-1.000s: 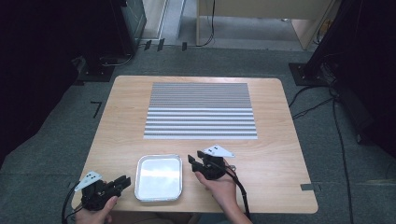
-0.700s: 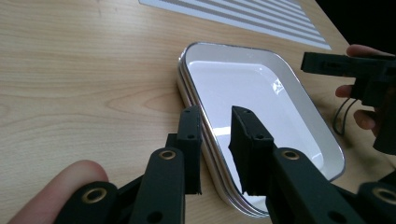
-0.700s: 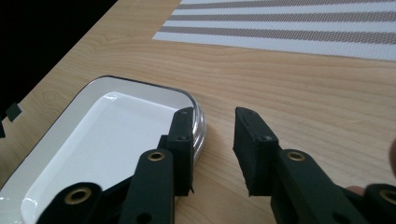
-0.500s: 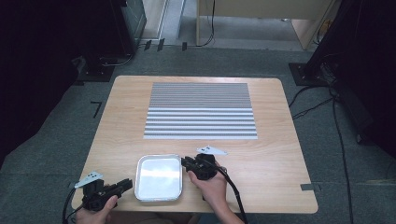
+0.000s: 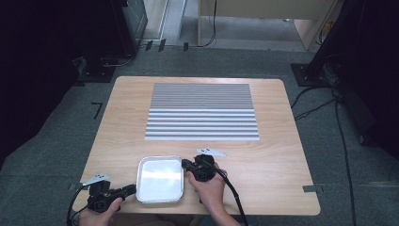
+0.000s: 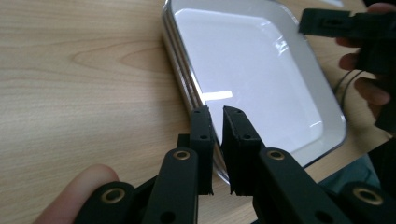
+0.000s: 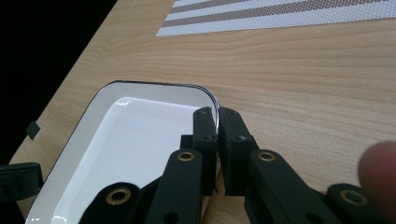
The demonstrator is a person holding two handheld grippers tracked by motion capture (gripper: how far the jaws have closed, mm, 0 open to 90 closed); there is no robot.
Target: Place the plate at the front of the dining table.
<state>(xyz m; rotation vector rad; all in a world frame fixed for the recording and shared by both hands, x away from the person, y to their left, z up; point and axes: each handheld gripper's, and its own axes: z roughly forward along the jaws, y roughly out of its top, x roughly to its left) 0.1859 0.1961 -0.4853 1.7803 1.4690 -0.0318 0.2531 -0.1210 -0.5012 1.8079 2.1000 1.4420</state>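
Note:
A shallow white tray with a metal rim lies near the table's front edge. In the left gripper view the tray looks like a stack of thin rims. My left gripper is at its left front side, the jaws straddling the rim and shut on it. My right gripper is at the tray's right edge. There its jaws clamp the rim of the tray near a corner. A hand holds each gripper.
A grey and white striped mat covers the middle and far part of the wooden table. The table's front edge runs just below the tray. Cables trail on the dark floor to the right.
My right gripper has moved left and slightly toward the front until it reached the tray's right rim. My left gripper has edged right onto the tray's left rim.

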